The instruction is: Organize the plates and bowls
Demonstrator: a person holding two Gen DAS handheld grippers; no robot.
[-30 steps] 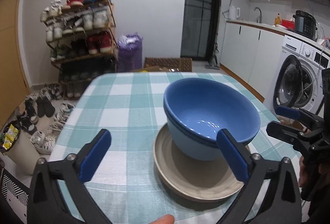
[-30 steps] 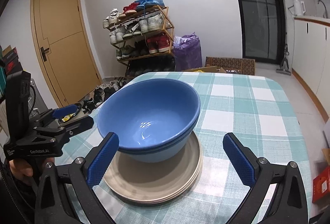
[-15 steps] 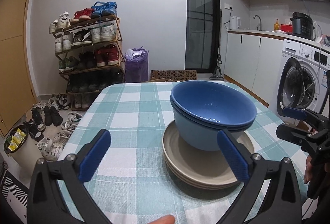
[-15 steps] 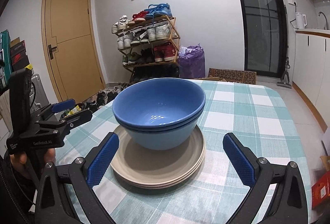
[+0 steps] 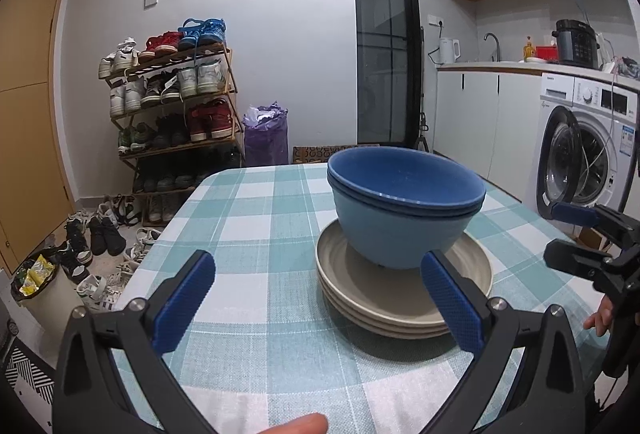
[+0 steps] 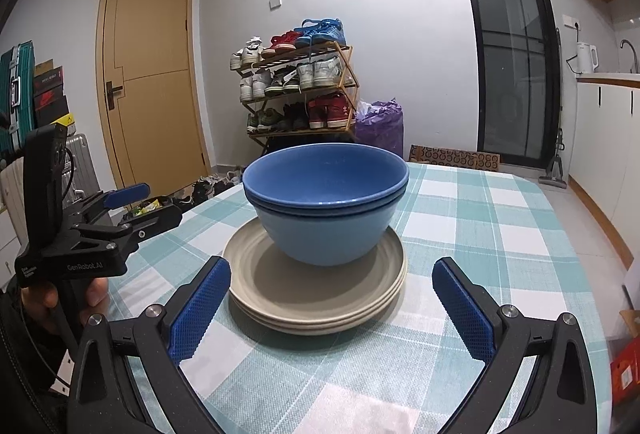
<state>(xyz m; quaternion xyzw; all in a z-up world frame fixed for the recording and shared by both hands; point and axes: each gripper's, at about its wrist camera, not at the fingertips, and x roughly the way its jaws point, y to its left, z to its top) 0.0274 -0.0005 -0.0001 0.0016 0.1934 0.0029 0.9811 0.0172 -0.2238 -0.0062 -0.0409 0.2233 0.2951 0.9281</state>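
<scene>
Two nested blue bowls [image 5: 404,218] [image 6: 326,210] sit on a stack of beige plates [image 5: 400,298] [image 6: 316,298] in the middle of the checked tablecloth [image 5: 260,218] [image 6: 480,226]. My left gripper [image 5: 318,300] is open, near the table's front edge, left of and short of the stack, holding nothing. My right gripper [image 6: 332,308] is open too, low in front of the plates, with nothing between its fingers. Each gripper shows at the edge of the other's view, held by a hand [image 6: 52,298].
A shoe rack [image 5: 172,114] and loose shoes stand beyond the table's far left. A washing machine [image 5: 580,150] and kitchen counter are on the right. A wooden door [image 6: 152,82] is at the left in the right wrist view.
Both grippers have dropped lower and pulled back slightly, so the bowls and plates now appear more from the side. The stack itself has not moved.
</scene>
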